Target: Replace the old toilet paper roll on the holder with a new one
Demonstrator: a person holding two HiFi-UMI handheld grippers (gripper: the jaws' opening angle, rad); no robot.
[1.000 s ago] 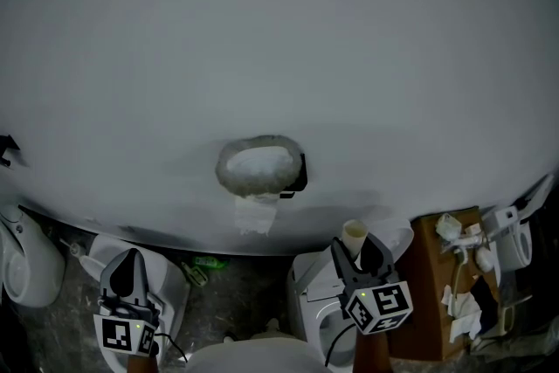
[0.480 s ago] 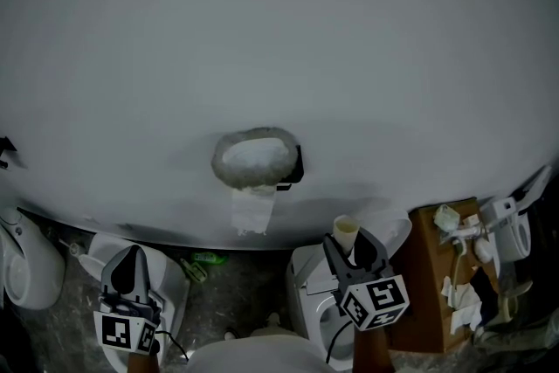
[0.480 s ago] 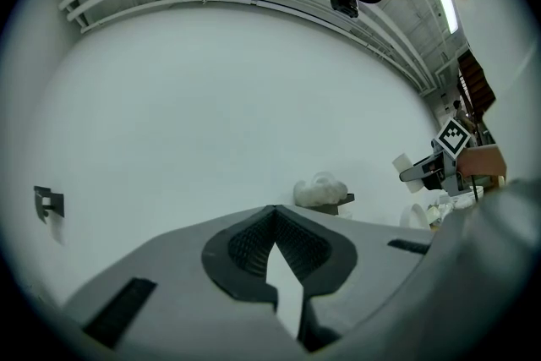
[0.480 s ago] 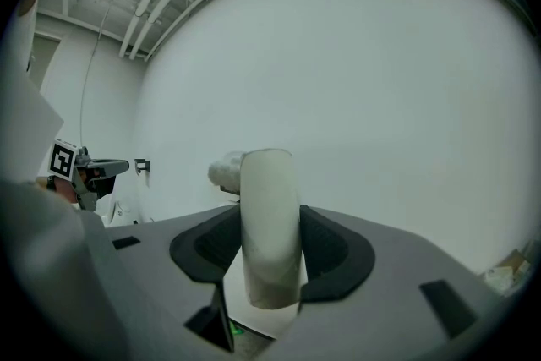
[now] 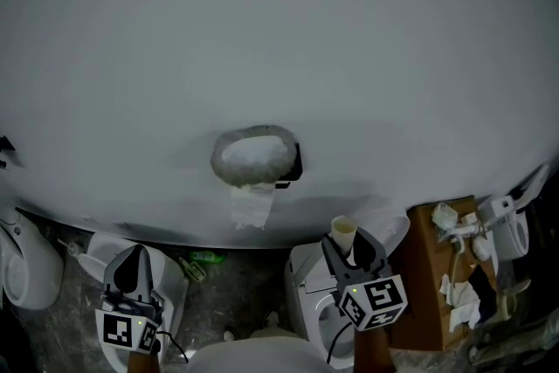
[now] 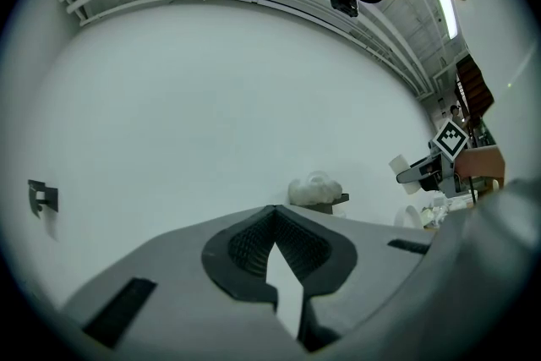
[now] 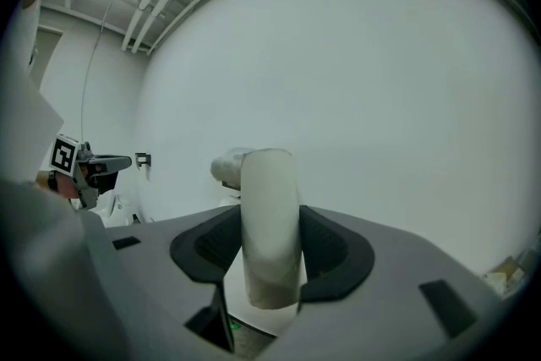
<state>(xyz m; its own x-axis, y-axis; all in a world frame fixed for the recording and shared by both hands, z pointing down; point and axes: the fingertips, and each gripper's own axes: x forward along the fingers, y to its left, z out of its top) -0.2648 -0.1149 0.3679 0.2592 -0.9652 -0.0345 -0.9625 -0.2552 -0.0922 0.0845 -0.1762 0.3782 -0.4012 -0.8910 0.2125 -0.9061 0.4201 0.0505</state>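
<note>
Right gripper (image 5: 352, 249): clenched on a pale cardboard tube (image 5: 343, 231), one pad on each side. The tube stands upright in the grip, its open top end above the jaws and its lower end poking out beneath them. The gripper points at the white wall (image 5: 279, 31), apart from it.

Left gripper (image 5: 133, 259): jaws closed tight on each other, nothing between them. It is held low at the person's left, well apart from the right gripper, and also faces the wall.

On the wall between the two, higher than both: a toilet paper roll (image 5: 255, 156) sitting on a black holder (image 5: 299, 165). The roll looks full, its outer wrap rumpled. A loose tail of paper (image 5: 251, 207) hangs down from its underside against the wall. The roll is up and to the left of the tube; neither gripper touches it.

A small black bracket (image 6: 42, 197) is on the wall, far left of the roll.

Below: a white toilet (image 5: 306, 297) right under the right gripper, and another white ceramic fixture (image 5: 26, 266) at far left by the foot of the wall. A green item (image 5: 205, 259) lies on the mottled grey floor (image 5: 236, 293) at the wall's base; too small to name.

Right side: a small brown counter (image 5: 428, 275) against the wall, with crumpled white paper (image 5: 463, 301) and other small white bits on it that I cannot make out.
</note>
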